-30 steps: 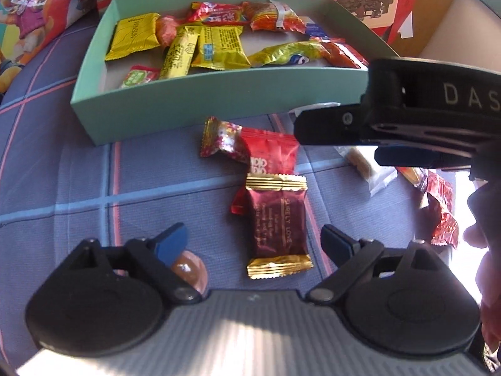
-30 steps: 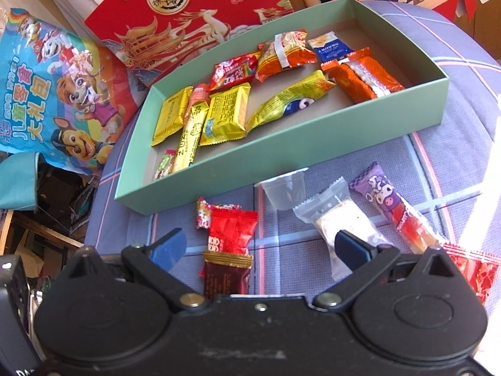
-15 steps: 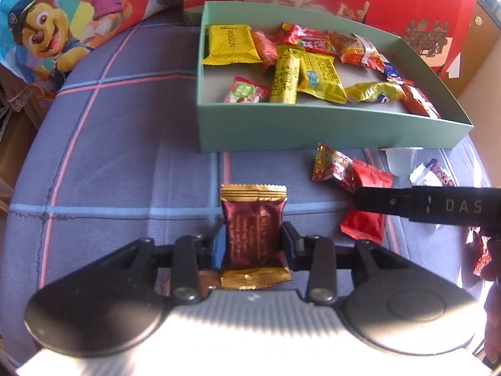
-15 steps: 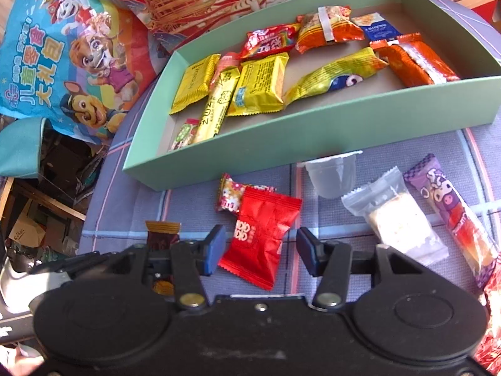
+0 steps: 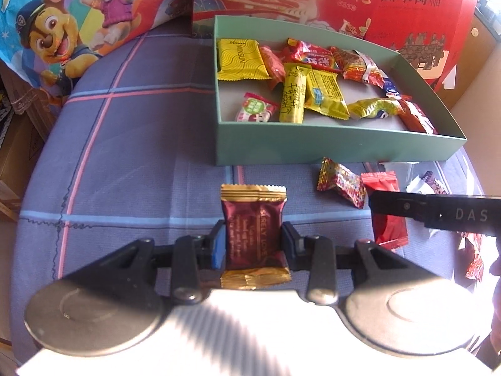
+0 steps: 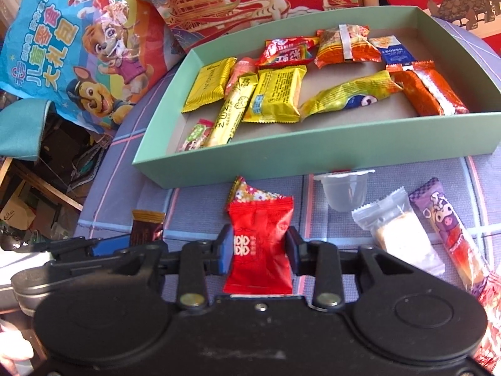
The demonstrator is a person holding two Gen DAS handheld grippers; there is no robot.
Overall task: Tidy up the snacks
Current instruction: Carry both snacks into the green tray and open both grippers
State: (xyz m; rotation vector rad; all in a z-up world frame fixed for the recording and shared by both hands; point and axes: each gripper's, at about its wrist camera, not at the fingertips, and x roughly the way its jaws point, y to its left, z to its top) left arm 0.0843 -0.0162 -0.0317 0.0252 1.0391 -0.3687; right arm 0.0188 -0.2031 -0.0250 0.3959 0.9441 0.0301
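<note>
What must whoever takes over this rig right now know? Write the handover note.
Left gripper: shut on the maroon snack.
Right gripper: jaws just closed on the red snack.
Done: many snacks already lie in the green box.
Left: drop both held snacks in the box, then fetch the floral candy, jelly cup, clear-wrapped cake and purple stick from the cloth.

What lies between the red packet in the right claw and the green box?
A small flowered candy lies there, partly under the red packet held in the right claw, short of the green box; the right wrist view shows it.
</note>
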